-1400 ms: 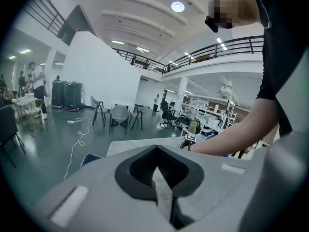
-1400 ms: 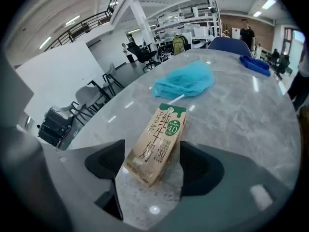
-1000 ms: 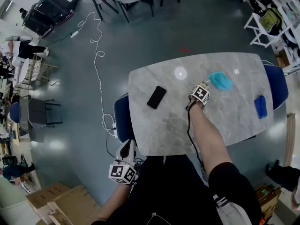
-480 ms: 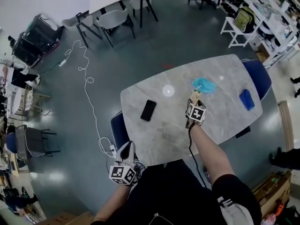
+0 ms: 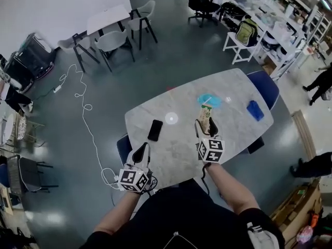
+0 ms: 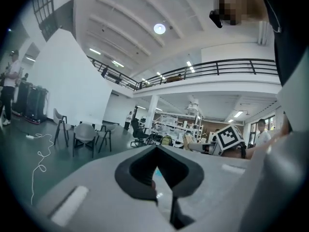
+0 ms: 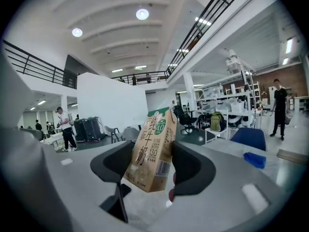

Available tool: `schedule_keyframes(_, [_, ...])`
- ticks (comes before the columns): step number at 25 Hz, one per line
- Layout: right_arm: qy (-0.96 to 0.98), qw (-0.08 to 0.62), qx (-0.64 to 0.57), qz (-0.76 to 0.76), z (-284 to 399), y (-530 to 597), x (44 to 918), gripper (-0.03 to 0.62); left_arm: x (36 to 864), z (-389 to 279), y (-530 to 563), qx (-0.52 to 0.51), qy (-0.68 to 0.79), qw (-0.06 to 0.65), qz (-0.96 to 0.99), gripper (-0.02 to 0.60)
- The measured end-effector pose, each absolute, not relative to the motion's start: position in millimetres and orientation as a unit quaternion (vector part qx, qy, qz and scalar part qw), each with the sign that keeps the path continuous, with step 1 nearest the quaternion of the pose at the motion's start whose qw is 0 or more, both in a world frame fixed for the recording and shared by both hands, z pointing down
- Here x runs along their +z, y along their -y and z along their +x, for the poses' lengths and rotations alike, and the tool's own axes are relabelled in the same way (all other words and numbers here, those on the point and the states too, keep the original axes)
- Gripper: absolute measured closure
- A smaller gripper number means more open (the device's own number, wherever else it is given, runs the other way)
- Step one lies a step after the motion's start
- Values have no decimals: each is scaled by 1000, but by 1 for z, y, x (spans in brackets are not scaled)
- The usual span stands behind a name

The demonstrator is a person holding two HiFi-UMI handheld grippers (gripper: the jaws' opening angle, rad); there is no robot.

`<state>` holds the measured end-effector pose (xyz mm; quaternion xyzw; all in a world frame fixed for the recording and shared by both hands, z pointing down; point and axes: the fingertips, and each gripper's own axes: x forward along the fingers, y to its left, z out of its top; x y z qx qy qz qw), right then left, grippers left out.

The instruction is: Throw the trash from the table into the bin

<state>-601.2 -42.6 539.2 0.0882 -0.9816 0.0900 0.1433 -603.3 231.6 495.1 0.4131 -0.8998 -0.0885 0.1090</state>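
Entry: 1 milk carton (image 7: 153,149), held in R gripper (image 7: 150,164).
Detail: R jaws clamped on carton's 2 sides; carton tilted, over middle of table (image 5: 236,131). L gripper (image 6: 157,173): jaws together, nothing betw. them, just off table's near edge. On table: 1 black phone (image 5: 155,130) twd L-gripper end; 1 crumpled blue piece (image 5: 209,99) by far edge; 1 blue pad (image 5: 254,110) at opposite end.

Polished marble-look table (image 5: 236,124), glossy grey floor (image 5: 129,66), carton (image 7: 152,151) — matt printed paperboard

Milk carton (image 5: 205,113) in right claw (image 5: 206,125)
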Motion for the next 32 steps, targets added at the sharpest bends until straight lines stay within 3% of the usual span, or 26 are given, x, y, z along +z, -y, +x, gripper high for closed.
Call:
schedule_keyframes(21, [988, 109, 48, 94, -537, -42, 499, 303, 474, -592, -247, -87, 877, 61, 468, 580])
schedule_keyframes(32, [951, 121, 53, 281, -339, 10, 498, 304, 491, -463, -133, -96, 754, 58, 647, 581])
